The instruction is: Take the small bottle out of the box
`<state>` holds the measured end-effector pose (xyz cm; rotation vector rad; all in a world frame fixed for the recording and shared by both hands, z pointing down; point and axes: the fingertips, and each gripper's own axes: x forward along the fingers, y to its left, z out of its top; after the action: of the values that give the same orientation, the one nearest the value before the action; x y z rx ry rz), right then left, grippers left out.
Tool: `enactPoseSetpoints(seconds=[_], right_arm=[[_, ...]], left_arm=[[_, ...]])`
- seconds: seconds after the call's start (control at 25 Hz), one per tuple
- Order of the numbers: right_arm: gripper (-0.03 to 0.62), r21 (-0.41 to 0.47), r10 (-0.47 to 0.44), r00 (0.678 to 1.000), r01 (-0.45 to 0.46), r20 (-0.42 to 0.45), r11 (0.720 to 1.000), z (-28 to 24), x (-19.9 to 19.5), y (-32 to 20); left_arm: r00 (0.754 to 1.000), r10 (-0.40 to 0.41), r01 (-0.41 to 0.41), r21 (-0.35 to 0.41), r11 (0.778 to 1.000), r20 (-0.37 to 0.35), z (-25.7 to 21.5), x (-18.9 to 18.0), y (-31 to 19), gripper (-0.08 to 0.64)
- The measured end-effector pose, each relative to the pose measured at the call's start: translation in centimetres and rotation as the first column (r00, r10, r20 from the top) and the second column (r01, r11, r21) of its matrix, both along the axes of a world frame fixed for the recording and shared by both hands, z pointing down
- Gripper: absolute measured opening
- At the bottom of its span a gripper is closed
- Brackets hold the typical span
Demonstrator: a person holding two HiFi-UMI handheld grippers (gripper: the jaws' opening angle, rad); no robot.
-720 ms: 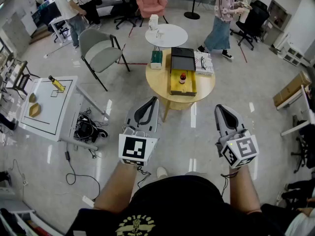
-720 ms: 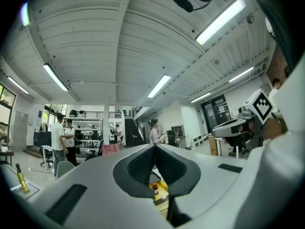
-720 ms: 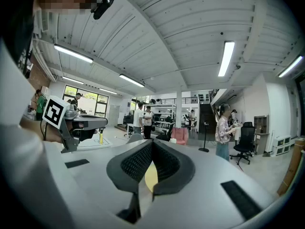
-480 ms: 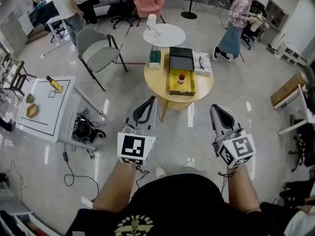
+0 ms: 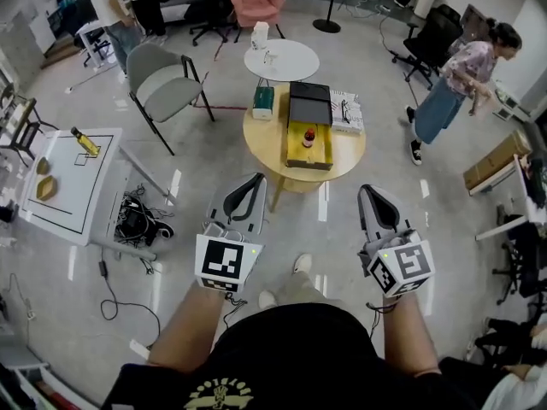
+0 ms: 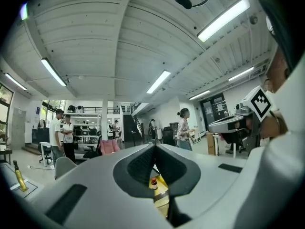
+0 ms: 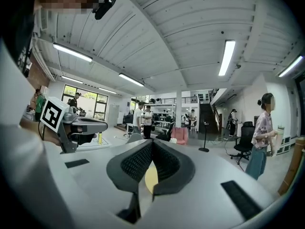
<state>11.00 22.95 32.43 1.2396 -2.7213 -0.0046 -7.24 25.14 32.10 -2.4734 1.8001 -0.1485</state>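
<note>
A small brown bottle with a red cap [image 5: 308,134] stands in an open yellow box [image 5: 308,150] whose black lid [image 5: 308,103] is folded back. The box rests on a round wooden table [image 5: 346,148] ahead of me. Both grippers hover over the floor, well short of the table. My left gripper [image 5: 255,182] is shut and holds nothing. My right gripper [image 5: 371,191] is also shut and holds nothing. In the left gripper view the bottle [image 6: 153,183] shows through the gap below the closed left gripper [image 6: 153,147]. In the right gripper view the right gripper [image 7: 151,143] is closed, with the table [image 7: 148,178] showing beyond.
A green tissue box [image 5: 262,99] and a magazine [image 5: 345,112] lie on the wooden table. A white round table [image 5: 282,60] stands behind it, a grey chair [image 5: 162,79] to the left, a white side table [image 5: 73,186] with cables [image 5: 137,220] beneath. A person [image 5: 453,84] walks at right.
The wooden table now sits a little nearer and higher in the head view. The person in the floral top has walked from the back to the right side. Both grippers stayed shut.
</note>
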Motion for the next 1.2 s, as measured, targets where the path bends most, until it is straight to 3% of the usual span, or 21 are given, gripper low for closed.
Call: enactPoseSetpoints(seconds=[0.4, 0.56, 0.88, 1.2], right_arm=[[0.015, -0.011, -0.020, 1.000, 0.020, -0.015, 1.000, 1.1, 1.0, -4.7], [0.015, -0.063, -0.034, 0.998, 0.038, 0.060, 0.997, 1.4, 1.0, -6.6], [0.015, -0.060, -0.060, 0.996, 0.064, 0.060, 0.996, 1.2, 1.2, -10.8], [0.015, -0.081, -0.060, 0.996, 0.065, 0.060, 0.995, 2.4, 1.7, -14.7]], left_arm=[[1.000, 0.003, -0.003, -0.003, 1.000, -0.010, 1.0, 0.7, -4.3, 0.014], [1.000, -0.007, 0.007, -0.011, 1.000, -0.009, 1.5, 0.1, -5.9, 0.014], [0.999, -0.052, 0.051, -0.020, 0.998, -0.015, 1.8, -0.7, -10.4, 0.014], [0.999, -0.045, 0.044, -0.041, 0.998, -0.019, 3.2, 0.5, -14.3, 0.014]])
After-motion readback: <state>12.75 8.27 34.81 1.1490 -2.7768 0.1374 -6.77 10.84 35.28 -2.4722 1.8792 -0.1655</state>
